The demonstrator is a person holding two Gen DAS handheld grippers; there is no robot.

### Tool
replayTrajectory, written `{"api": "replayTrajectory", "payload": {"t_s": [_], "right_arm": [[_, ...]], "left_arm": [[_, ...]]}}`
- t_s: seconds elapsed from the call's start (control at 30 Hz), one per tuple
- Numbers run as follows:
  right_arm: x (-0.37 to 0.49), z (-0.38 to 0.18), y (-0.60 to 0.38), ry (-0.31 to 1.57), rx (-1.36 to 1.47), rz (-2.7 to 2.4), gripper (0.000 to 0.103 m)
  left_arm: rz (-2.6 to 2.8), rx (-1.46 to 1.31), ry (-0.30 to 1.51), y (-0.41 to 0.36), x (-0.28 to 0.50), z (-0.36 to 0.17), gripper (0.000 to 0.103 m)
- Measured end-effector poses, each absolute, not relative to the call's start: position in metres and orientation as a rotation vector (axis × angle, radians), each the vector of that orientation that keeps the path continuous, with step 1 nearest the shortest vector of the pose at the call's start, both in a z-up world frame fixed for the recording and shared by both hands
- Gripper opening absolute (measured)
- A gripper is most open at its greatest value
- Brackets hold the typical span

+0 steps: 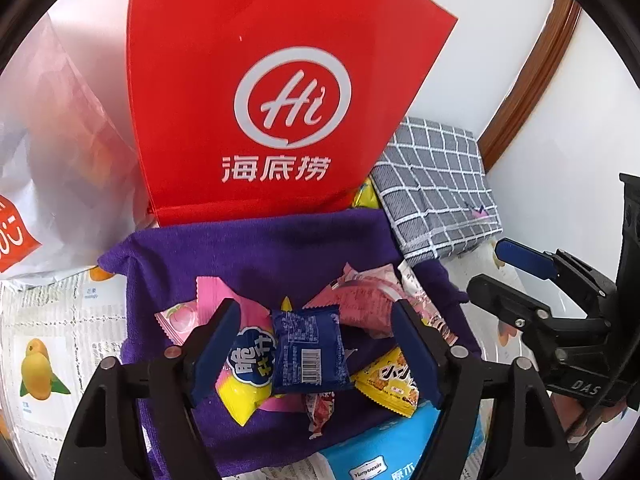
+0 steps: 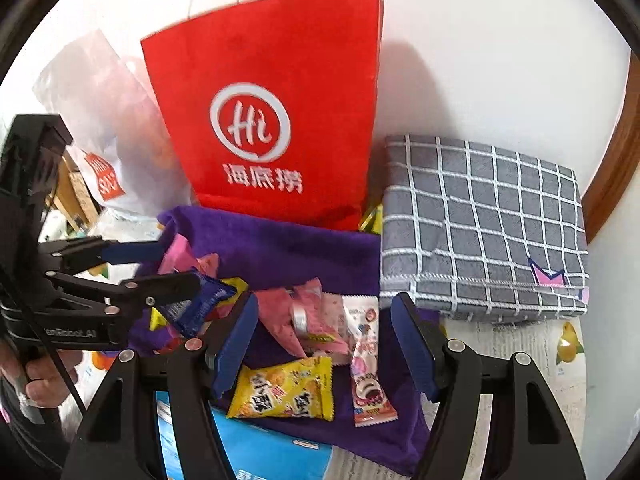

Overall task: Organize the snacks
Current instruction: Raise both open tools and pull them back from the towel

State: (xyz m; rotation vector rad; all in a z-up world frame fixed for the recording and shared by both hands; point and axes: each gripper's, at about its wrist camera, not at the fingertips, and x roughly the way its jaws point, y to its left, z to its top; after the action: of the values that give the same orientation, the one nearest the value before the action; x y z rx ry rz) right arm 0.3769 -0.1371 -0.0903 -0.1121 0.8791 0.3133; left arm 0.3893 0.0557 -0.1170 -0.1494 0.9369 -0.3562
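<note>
A pile of snack packets lies on a purple towel point(image 1: 260, 252). My left gripper point(image 1: 316, 344) is open just above the pile. A dark blue packet point(image 1: 308, 348) sits between its fingers, and neither pad touches it. Beside that packet are a yellow-and-blue packet point(image 1: 248, 372), pink packets point(image 1: 360, 304) and a yellow packet point(image 1: 390, 382). My right gripper point(image 2: 324, 344) is open over the pink packets point(image 2: 304, 320), holding nothing. A yellow packet point(image 2: 284, 392) and a long pink-white candy packet point(image 2: 366, 364) lie below it. The left gripper point(image 2: 176, 266) shows at the left there, with the blue packet point(image 2: 204, 300) at its tip.
A red paper bag point(image 2: 272, 120) stands upright behind the towel against the white wall. A white plastic bag point(image 2: 104, 120) is left of it, a folded grey checked cloth point(image 2: 480, 224) to the right. A blue tissue pack point(image 2: 260, 452) lies at the front edge on the fruit-print tablecloth point(image 1: 52, 340).
</note>
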Motion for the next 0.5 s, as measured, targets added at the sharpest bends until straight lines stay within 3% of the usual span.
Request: {"api": "replayTrajectory", "payload": {"t_s": [0.27, 0.5], "right_arm": [[0.367, -0.070, -0.140, 0.810, -0.013, 0.342, 0.080], [0.345, -0.071, -0.141, 0.815, 0.041, 0.339, 0.077]], "left_arm": [[-0.364, -0.175, 0.892, 0.060, 0.383, -0.101, 0.083], [-0.429, -0.228, 0.830, 0.067, 0.368, -0.082, 0.081]]}}
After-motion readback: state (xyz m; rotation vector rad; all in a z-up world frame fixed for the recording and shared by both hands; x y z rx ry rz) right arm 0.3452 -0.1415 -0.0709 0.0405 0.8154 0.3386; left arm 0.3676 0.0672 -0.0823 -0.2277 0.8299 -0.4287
